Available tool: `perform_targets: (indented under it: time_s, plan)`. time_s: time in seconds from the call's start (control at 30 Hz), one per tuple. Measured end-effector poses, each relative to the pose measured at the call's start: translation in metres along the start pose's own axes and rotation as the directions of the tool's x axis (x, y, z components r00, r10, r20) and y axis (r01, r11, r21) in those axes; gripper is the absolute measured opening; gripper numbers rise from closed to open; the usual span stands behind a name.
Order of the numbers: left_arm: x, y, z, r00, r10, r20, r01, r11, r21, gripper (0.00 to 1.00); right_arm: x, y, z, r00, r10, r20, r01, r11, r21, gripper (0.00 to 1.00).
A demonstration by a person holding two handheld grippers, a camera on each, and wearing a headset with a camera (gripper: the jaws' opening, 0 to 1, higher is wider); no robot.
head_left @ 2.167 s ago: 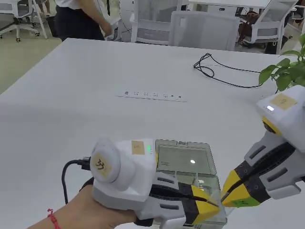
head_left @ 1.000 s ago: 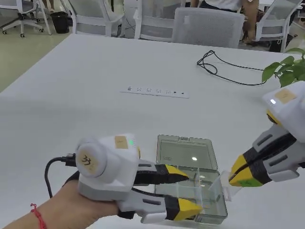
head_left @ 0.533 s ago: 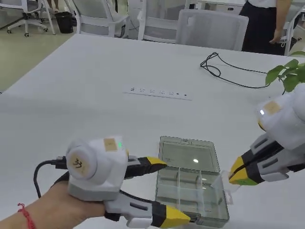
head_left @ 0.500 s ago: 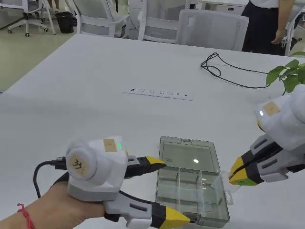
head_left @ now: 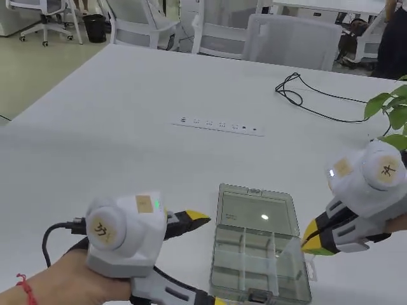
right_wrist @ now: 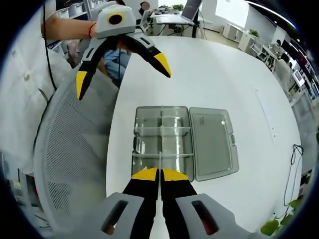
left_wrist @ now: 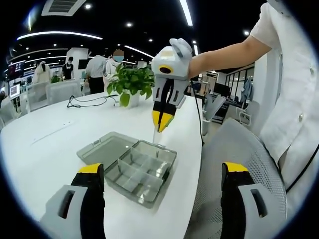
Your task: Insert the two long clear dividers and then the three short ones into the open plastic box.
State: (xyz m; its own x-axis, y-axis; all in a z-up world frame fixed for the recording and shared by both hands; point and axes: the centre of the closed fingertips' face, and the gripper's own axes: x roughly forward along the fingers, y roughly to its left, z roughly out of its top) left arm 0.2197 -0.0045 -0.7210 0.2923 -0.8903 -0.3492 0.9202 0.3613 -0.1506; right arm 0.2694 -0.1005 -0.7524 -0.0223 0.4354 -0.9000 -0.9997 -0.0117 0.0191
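Note:
The clear plastic box (head_left: 245,267) lies near the table's front edge with its lid (head_left: 257,211) flat open behind it. Clear dividers stand inside it (right_wrist: 162,130), forming several compartments. My right gripper (head_left: 309,240) is at the box's right edge, shut on a short clear divider (head_left: 296,250) that hangs over that edge. The left gripper view shows that right gripper (left_wrist: 162,124) above the box (left_wrist: 134,167), the thin divider (left_wrist: 153,135) pointing down. My left gripper (head_left: 206,260) is left of the box, open wide and holding nothing; the right gripper view shows it (right_wrist: 123,74) beyond the box.
A white power strip (head_left: 219,125) lies mid-table. A black cable (head_left: 305,95) loops at the back right, and a green plant (head_left: 389,108) stands at the right edge. Chairs (head_left: 289,41) line the far side. A mesh chair (right_wrist: 70,149) is beside the near table edge.
My left gripper has opened wide and drawn back left from the box. The right gripper keeps the divider and has stayed by the box's right edge.

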Motion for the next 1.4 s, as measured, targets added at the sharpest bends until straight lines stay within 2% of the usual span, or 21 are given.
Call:
perform_targets:
  time_s: [0.17,0.77,1.4]
  plan:
    - [-0.001,0.001,-0.005,0.9999,-0.005,-0.009,0.005,1.000,-0.008,1.00,0.007,-0.002,-0.002,0.9999,0.004,-0.014,-0.004,1.000,-0.003,0.03]
    - [-0.001,0.002,-0.007,1.0000,0.005,0.003,-0.004,1.000,-0.031,1.00,0.023,-0.004,-0.010,0.9988,0.023,-0.044,-0.022,1.000,0.017,0.03]
    - [0.000,0.005,-0.006,0.9999,0.009,0.009,-0.009,0.999,-0.038,1.00,0.039,-0.004,-0.018,0.9995,0.028,-0.016,-0.028,0.999,0.021,0.03]
